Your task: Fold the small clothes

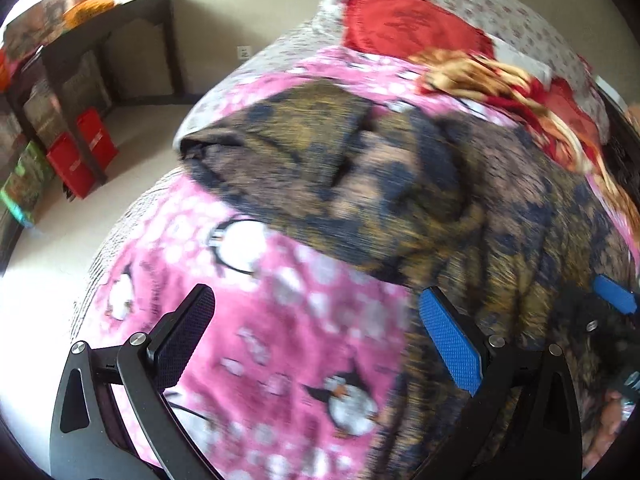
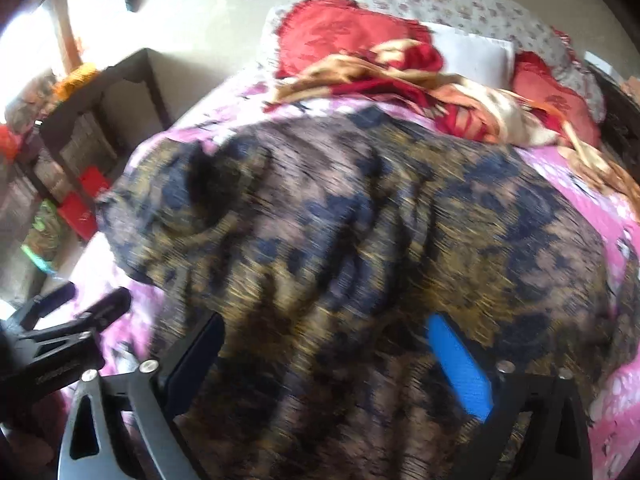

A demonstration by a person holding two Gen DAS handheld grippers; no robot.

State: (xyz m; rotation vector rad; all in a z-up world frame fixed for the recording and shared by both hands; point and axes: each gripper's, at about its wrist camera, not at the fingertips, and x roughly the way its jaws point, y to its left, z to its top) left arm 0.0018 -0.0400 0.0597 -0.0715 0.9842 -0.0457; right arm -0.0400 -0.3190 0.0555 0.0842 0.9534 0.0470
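A brown, gold and navy patterned garment [image 1: 380, 184] lies spread and rumpled on a pink penguin-print blanket [image 1: 260, 340] on a bed. In the left wrist view my left gripper [image 1: 316, 316] is open and empty above the blanket, at the garment's left edge. In the right wrist view the garment [image 2: 360, 220] fills the middle, and my right gripper [image 2: 326, 332] is open just over its near part. The left gripper [image 2: 80, 300] shows at the lower left there. The right gripper's blue pad [image 1: 614, 294] shows at the right edge of the left wrist view. Both views are motion-blurred.
Red cushions [image 2: 340, 32] and a red-and-gold cloth [image 2: 440, 88] lie at the head of the bed by flowered pillows [image 2: 460, 0]. A dark shelf unit [image 1: 100, 68] with red boxes [image 1: 80, 156] stands left of the bed on a pale floor [image 1: 60, 260].
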